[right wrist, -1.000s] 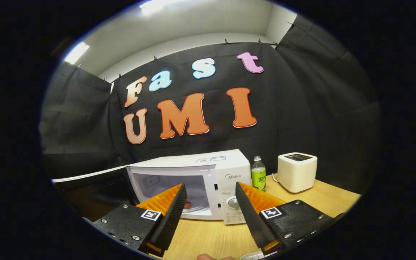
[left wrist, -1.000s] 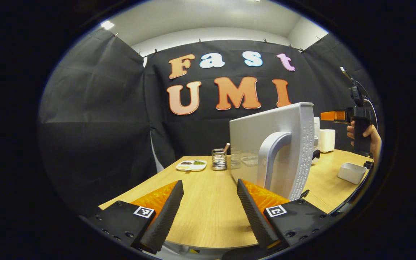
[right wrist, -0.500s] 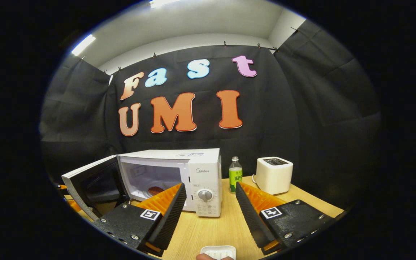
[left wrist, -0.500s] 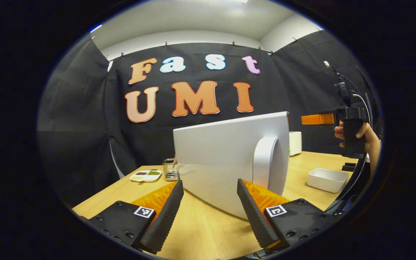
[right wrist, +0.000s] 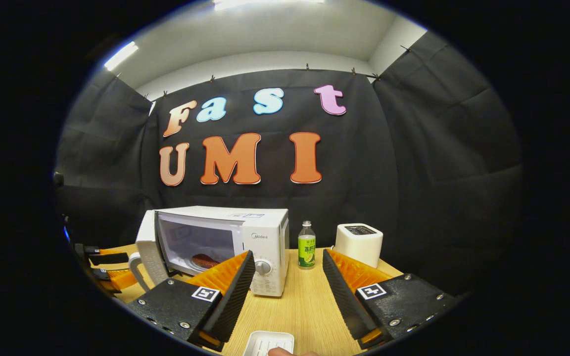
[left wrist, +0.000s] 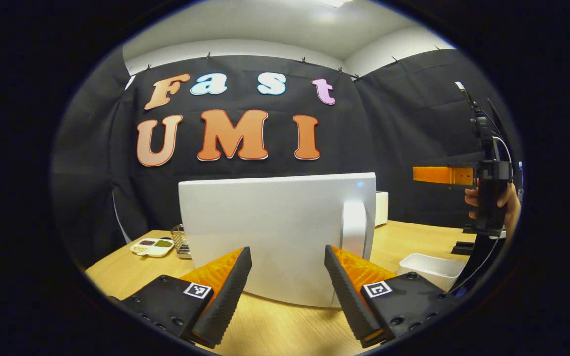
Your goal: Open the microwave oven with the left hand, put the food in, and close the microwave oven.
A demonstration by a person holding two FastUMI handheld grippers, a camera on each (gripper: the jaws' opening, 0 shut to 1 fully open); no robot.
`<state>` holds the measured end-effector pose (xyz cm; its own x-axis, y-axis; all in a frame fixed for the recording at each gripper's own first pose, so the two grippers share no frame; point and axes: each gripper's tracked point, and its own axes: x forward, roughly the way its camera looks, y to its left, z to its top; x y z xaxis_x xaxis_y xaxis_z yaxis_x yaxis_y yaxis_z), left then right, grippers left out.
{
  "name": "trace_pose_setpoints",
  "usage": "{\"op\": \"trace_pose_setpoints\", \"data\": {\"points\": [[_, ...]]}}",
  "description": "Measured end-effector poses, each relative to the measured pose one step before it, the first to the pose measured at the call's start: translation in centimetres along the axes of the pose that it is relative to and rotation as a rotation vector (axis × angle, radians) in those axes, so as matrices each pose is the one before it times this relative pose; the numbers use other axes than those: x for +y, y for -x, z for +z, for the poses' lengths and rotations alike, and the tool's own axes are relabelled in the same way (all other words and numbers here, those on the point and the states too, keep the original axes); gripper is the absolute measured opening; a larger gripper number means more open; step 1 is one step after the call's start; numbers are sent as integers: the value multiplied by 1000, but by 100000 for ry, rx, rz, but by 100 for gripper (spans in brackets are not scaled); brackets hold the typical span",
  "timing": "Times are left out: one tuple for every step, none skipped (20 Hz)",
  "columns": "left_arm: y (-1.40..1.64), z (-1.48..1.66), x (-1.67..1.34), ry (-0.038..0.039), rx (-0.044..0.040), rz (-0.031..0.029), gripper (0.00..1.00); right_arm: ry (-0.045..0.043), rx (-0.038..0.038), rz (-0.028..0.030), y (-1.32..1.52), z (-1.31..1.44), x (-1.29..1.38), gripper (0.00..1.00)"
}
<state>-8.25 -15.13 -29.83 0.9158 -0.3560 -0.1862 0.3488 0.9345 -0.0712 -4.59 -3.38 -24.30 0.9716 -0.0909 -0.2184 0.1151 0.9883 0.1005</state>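
Note:
The white microwave stands at the back of the table, its door swung partway shut. A brown piece of food lies on the turntable inside. In the left gripper view the door's white outer face and its handle stand just past my left gripper, which is open with nothing between its fingers. I cannot tell whether it touches the door. My right gripper is open and empty, well in front of the microwave. It also shows far right as the right gripper, held by a hand.
A green-labelled bottle and a white toaster stand right of the microwave. A white tray lies near the front edge under my right gripper. A sauce plate and a metal holder sit left of the door.
The door has swung from wide open to partway shut, with my left gripper following behind its outer face. My right gripper has drawn back from the microwave.

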Motion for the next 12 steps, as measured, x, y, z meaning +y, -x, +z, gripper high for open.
{"op": "trace_pose_setpoints", "data": {"points": [[-738, -98, -494, 1036, 243, -1075, 92, 403, -305, 131, 92, 193, 1, 86], [-912, -20, -259, 616, 641, -86, 85, 332, -367, -236, 141, 145, -101, 86], [-765, -304, -356, -71, 1449, -532, 77, 242, -224, -105, 254, 78, -257, 86], [-754, -238, -666, 181, 1262, -2132, 64, 166, -105, -389, 134, 101, -188, 86], [-541, -122, -1178, 761, 20, -3639, 51, 37, 305, -745, 22, -14, -250, 86], [-475, 310, -79, 901, -1149, -123, 38, -141, -67, -412, 121, 38, -223, 86], [-631, -168, -152, 1543, 633, -328, 27, -125, 22, -688, 165, 128, -317, 86], [-671, -278, -194, 1597, 1593, -691, 10, -100, -25, -268, 60, -57, -128, 86], [-330, -16, 43, 1441, 28, 398, 11, -73, 91, -496, 152, 7, -250, 86], [-637, -292, 23, 797, 1235, 536, 10, -123, 99, -420, 60, -52, -246, 86], [-540, -209, 17, 131, 2302, 761, 10, -95, -122, -251, 44, 89, -103, 86], [-671, 164, 171, -400, 552, 1076, 10, -184, -64, -382, 137, 55, -135, 86]]}}
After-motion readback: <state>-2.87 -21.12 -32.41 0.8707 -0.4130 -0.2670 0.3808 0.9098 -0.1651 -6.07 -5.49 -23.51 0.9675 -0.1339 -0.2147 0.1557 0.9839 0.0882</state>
